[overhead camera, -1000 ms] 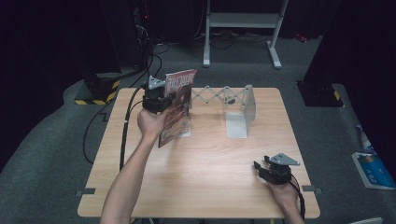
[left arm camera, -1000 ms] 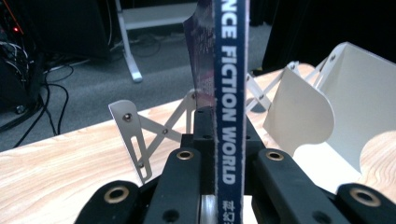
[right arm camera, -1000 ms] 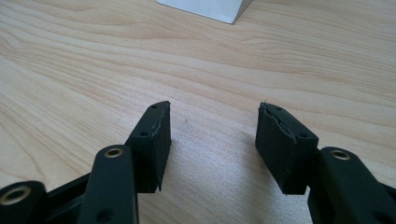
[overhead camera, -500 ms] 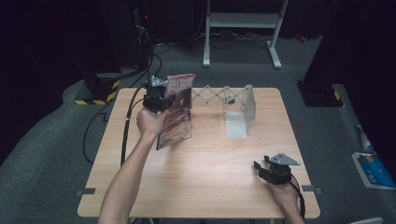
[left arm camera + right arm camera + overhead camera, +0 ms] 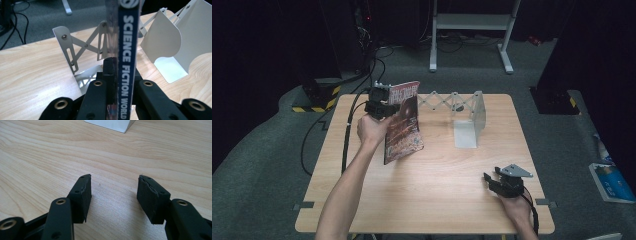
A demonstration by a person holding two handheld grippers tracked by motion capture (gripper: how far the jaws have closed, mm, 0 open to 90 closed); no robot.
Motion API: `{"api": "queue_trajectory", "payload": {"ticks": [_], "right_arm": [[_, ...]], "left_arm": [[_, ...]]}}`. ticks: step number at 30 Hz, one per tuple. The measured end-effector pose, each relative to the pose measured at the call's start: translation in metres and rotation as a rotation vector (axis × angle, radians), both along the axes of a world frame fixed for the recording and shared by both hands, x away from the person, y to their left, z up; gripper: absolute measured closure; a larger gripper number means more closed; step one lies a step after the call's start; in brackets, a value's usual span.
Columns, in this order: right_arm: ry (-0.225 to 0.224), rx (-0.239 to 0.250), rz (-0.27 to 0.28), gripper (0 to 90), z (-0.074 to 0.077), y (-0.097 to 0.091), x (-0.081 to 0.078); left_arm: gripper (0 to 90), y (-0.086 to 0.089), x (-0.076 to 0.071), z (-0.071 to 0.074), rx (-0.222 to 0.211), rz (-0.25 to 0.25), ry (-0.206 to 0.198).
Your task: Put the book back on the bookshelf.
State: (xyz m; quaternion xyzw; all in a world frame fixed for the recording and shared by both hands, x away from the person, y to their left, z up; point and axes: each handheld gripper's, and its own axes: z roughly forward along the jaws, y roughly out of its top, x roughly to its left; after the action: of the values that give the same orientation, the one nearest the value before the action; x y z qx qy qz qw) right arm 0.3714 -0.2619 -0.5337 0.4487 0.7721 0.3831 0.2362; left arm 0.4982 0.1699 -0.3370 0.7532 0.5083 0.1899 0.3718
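A magazine [image 5: 404, 125] with a dark red cover hangs tilted above the table's left half. Its blue spine [image 5: 127, 50] reads "SCIENCE FICTION WORLD". My left gripper [image 5: 391, 107] is shut on that spine edge, with a jaw on either side [image 5: 122, 68]. Just behind the magazine stands a white metal extendable book rack [image 5: 452, 102]. In the left gripper view its scissor links [image 5: 82, 47] and a curved end plate [image 5: 167, 40] show. My right gripper [image 5: 492, 175] rests near the table's front right, open, with bare wood between its pads [image 5: 113, 192].
The wooden table [image 5: 437, 195] is light and square. Black cables [image 5: 344, 145] trail off its left side to the floor. A white stand's legs [image 5: 472, 22] are behind the table. A blue book [image 5: 612, 181] lies on the carpet at the right.
The magazine has tipped slightly and hangs a touch lower in the left gripper. The right gripper has not moved.
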Motion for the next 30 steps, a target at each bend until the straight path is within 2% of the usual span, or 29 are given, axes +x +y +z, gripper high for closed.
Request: {"api": "queue_trajectory", "payload": {"ticks": [2, 4, 8, 12, 16, 17, 21, 26, 30], "right_arm": [[0.001, 0.001, -0.001, 45.4, 0.0, 0.0, 0.0], [0.001, 0.002, -0.002, 45.4, 0.0, 0.0, 0.0], [0.001, 0.001, 0.001, 45.4, 0.0, 0.0, 0.0], [0.001, 0.002, 0.001, 45.4, 0.0, 0.0, 0.0], [0.001, 0.002, 0.001, 45.4, 0.0, 0.0, 0.0], [0.001, 0.002, 0.001, 45.4, 0.0, 0.0, 0.0], [0.002, 0.002, 0.001, 45.3, 0.0, 0.0, 0.0], [0.002, 0.002, 0.001, 45.3, 0.0, 0.0, 0.0], [0.001, 0.001, 0.001, 45.4, 0.0, 0.0, 0.0]], "left_arm": [[83.1, -0.001, -0.001, 0.001, 0.012, -0.002, -0.002], [83.6, -0.002, -0.002, 0.002, 0.02, -0.006, -0.025], [84.0, -0.005, -0.007, 0.004, 0.042, -0.007, -0.087], [84.1, -0.004, -0.011, 0.006, 0.028, -0.002, -0.134], [84.1, -0.005, -0.014, 0.008, 0.038, 0.0, -0.181], [84.1, -0.006, -0.016, 0.008, 0.04, 0.001, -0.203], [84.2, -0.007, -0.018, 0.004, 0.025, 0.007, -0.246], [84.1, -0.005, -0.018, -0.003, 0.007, 0.021, -0.282], [84.1, -0.003, -0.018, -0.009, -0.026, 0.031, -0.308]]}}
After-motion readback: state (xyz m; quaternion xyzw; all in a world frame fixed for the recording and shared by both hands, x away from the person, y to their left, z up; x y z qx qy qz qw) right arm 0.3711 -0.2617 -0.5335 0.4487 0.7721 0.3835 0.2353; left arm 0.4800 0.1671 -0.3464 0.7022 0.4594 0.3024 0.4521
